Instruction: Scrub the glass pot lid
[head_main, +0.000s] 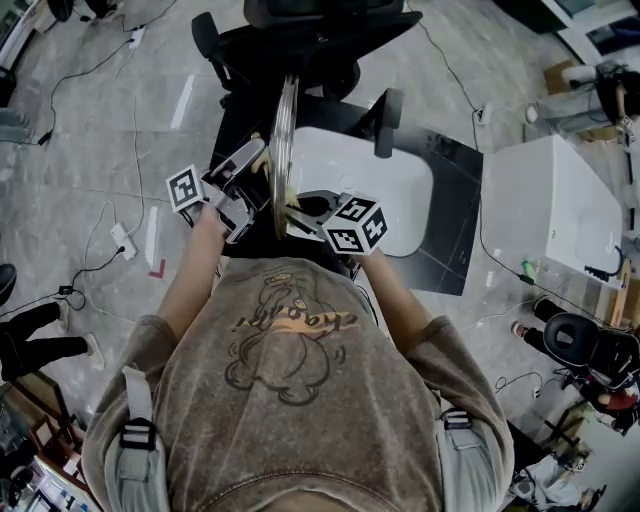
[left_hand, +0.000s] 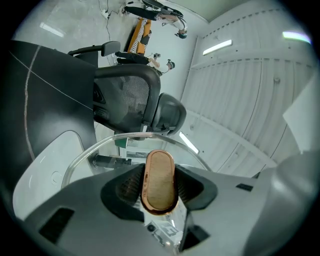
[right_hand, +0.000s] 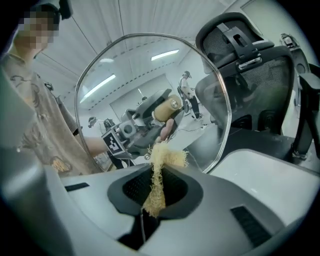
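Observation:
The glass pot lid (head_main: 283, 150) stands on edge over the white tabletop, seen edge-on in the head view. My left gripper (head_main: 250, 185) is shut on the lid's tan knob (left_hand: 159, 181), which sits squarely between the jaws of the left gripper (left_hand: 159, 189); the lid's glass rim (left_hand: 95, 149) arcs beyond it. My right gripper (head_main: 305, 215) is on the lid's other side, shut on a yellow fibrous scrubber (right_hand: 159, 172). In the right gripper view the scrubber's frayed tip sticks out of the right gripper (right_hand: 157, 187) just short of the lid (right_hand: 150, 85). The knob (right_hand: 165, 109) shows through the glass.
A white rounded tabletop (head_main: 390, 185) lies under the lid on a black mat (head_main: 455, 225). A black office chair (head_main: 300, 40) stands right behind it. A white box (head_main: 560, 215) is at the right, and cables run over the grey floor (head_main: 100, 120).

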